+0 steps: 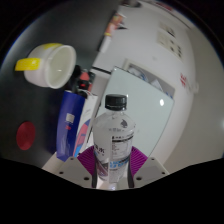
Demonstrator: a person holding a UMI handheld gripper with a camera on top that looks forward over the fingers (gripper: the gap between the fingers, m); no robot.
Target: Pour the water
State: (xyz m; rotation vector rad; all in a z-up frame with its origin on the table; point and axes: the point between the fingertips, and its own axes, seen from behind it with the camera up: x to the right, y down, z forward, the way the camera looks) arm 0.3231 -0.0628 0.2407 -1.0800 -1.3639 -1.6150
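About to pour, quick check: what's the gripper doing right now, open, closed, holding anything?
Gripper: shut on the water bottle, one pad on each side, bottle upright with its cap on.

Bottle [113,140] base is hidden below the fingertips, so its support can't be seen. Gripper [113,165] pads show only as purple slivers either side of the bottle; contact vs gap can't be told. Label text too small to read. Blue carton [72,123] lower end cut off by the dark border. Red object [25,136] partly cut off, identity unclear. Items beyond the cup [52,64] are blurred.
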